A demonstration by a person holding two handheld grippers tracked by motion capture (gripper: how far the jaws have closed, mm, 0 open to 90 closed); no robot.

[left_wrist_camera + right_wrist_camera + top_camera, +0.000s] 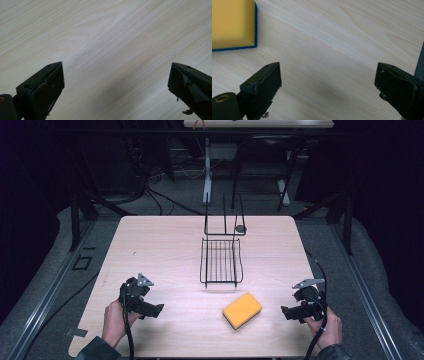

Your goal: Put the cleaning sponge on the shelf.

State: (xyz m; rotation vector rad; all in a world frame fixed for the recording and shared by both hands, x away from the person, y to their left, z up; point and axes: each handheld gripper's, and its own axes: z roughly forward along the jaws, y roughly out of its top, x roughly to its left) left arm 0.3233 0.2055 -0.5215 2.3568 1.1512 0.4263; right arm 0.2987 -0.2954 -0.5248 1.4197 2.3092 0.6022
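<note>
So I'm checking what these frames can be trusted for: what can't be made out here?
- Small dark object by the wire rack, high view: too small to identify.
- Sponge, right gripper view: cut off by the top and left edges.
- Sponge's blue underside, high view: mostly hidden under its yellow top.
- Person's arms, high view: cut off by the bottom edge.

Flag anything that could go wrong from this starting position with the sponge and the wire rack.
1. The yellow sponge lies flat on the wooden table; the open right gripper might push it along rather than grasp it.
2. The wire rack looks light, so a bump could shift it.
3. The cable trailing from the right gripper runs near the table's edge and might catch there.
The left gripper is open over bare wood.
</note>
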